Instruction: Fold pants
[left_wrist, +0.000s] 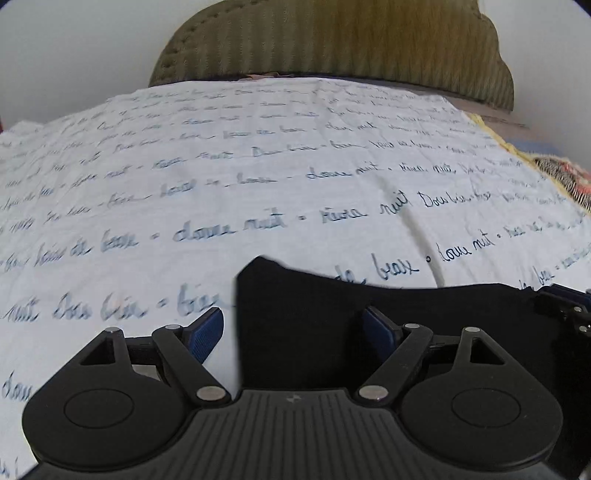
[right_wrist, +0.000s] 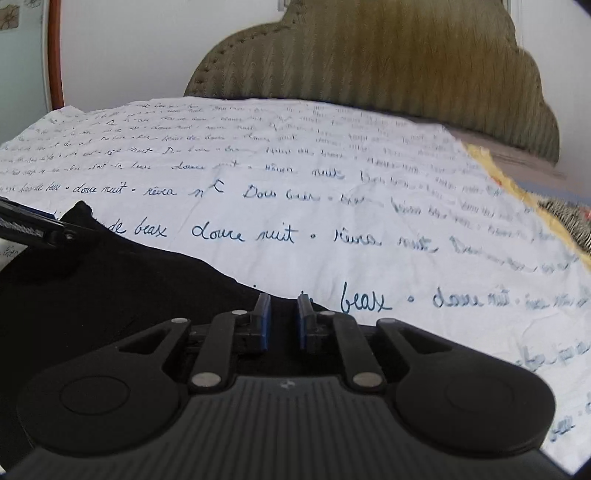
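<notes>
Both hand-held grippers worked over black pants (left_wrist: 388, 332) spread on a bed. Left gripper (left_wrist: 297, 328) stood with its jaws spread wide, one blue pad (left_wrist: 207, 334) over the bedsheet (left_wrist: 258, 184) and the other (left_wrist: 380, 332) over the dark cloth, the pants' left edge running between them; neither pad pressed the fabric. Right gripper (right_wrist: 282, 321) had its jaws drawn nearly together at the upper edge of the pants (right_wrist: 110, 295), a narrow gap between the blue pads (right_wrist: 263, 317); the cloth beneath them was too dark to show whether any fold was pinched there.

The pants lay at the near side of the bed, just ahead of both tools, their top edge wavy and a corner raised at the left. In the right wrist view the left gripper (right_wrist: 33, 229) reached in over that corner; in the left wrist view the right gripper (left_wrist: 569, 314) showed at the far right edge of the cloth.

The white bedsheet, printed with lines of dark cursive script, ran back to an olive ribbed headboard (left_wrist: 332, 40) against a pale wall (left_wrist: 74, 48). A yellow-edged patterned cover (right_wrist: 561, 218) showed at the bed's right side.
</notes>
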